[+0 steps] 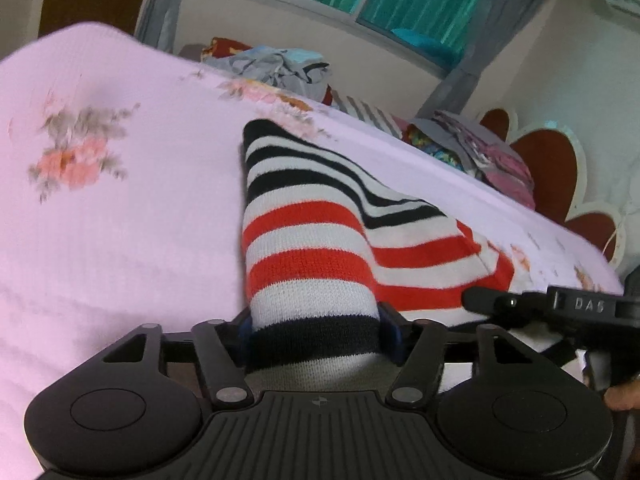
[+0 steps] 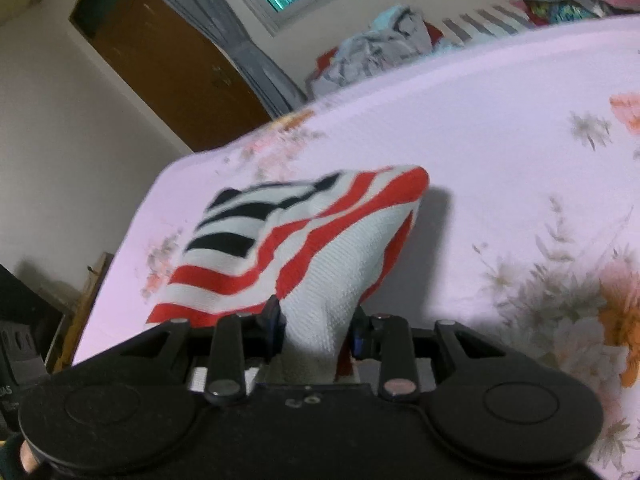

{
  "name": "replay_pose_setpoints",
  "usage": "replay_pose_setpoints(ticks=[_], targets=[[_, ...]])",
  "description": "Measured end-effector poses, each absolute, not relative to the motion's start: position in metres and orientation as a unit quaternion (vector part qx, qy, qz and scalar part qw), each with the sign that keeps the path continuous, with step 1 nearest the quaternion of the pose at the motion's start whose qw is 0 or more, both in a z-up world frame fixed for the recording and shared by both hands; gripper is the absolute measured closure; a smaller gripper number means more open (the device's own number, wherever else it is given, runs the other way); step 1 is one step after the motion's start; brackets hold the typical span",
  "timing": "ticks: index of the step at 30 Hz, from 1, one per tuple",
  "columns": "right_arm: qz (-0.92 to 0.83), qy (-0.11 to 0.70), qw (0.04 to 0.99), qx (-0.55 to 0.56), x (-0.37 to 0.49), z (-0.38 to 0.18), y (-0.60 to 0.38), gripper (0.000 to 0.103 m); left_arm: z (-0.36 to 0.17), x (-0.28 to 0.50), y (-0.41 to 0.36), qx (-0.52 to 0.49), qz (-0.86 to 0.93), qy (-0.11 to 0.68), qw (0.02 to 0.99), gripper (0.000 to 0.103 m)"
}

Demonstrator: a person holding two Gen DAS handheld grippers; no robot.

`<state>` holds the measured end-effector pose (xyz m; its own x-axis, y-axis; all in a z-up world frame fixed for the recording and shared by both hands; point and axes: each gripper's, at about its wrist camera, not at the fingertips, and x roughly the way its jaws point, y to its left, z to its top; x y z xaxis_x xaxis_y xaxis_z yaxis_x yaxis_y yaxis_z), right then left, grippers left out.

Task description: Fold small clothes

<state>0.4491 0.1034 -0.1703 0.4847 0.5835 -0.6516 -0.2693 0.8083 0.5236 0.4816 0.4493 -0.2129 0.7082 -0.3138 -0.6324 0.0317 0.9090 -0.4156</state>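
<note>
A small knitted garment with red, white and black stripes (image 1: 316, 240) lies partly lifted on the pink floral bedsheet (image 1: 120, 208). My left gripper (image 1: 314, 332) is shut on a bunched black-and-white striped end of it. My right gripper (image 2: 318, 330) is shut on a white and red part of the same garment (image 2: 320, 232), which stretches away from the jaws over the sheet (image 2: 500, 152). The right gripper also shows at the right edge of the left wrist view (image 1: 560, 308), beside the garment's red hem.
A heap of crumpled grey and blue clothes (image 1: 276, 64) lies at the far edge of the bed, also in the right wrist view (image 2: 380, 48). More folded colourful clothes (image 1: 480, 148) lie by the red headboard (image 1: 552, 168). A brown door (image 2: 160, 64) stands behind.
</note>
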Motion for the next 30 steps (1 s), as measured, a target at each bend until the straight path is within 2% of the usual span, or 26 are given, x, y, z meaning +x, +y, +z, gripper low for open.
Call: replay_pose_setpoints(ticks=[7, 9, 12, 13, 15, 17, 23, 28, 30], targets=[[0.222, 0.427, 0.857, 0.184, 0.454, -0.153, 0.094, 0.049, -0.199, 0.476, 0.457, -0.203, -0.084, 0.370, 0.902, 0.039], [0.215, 0.429, 0.856, 0.190, 0.464, -0.151, 0.094, 0.049, -0.194, 0.482, 0.457, -0.200, -0.074, 0.365, 0.906, 0.039], [0.208, 0.433, 0.855, 0.196, 0.478, -0.154, 0.096, 0.058, -0.189, 0.493, 0.461, -0.199, -0.061, 0.355, 0.912, 0.039], [0.206, 0.434, 0.855, 0.194, 0.481, -0.156, 0.098, 0.066, -0.189, 0.497, 0.460, -0.197, -0.057, 0.355, 0.912, 0.039], [0.203, 0.434, 0.858, 0.188, 0.486, -0.159, 0.099, 0.072, -0.192, 0.509, 0.458, -0.188, -0.053, 0.362, 0.912, 0.039], [0.192, 0.427, 0.867, 0.171, 0.491, -0.161, 0.102, 0.086, -0.197, 0.518, 0.456, -0.177, -0.047, 0.366, 0.912, 0.039], [0.172, 0.416, 0.891, 0.056, 0.497, -0.177, 0.126, 0.088, -0.211, 0.520, 0.452, -0.180, -0.041, 0.368, 0.911, 0.038], [0.179, 0.413, 0.888, 0.097, 0.484, -0.159, 0.116, 0.077, -0.194, 0.502, 0.448, -0.154, -0.046, 0.352, 0.922, 0.038], [0.186, 0.409, 0.885, 0.117, 0.468, -0.149, 0.108, 0.076, -0.186, 0.486, 0.448, -0.146, -0.059, 0.346, 0.925, 0.038]])
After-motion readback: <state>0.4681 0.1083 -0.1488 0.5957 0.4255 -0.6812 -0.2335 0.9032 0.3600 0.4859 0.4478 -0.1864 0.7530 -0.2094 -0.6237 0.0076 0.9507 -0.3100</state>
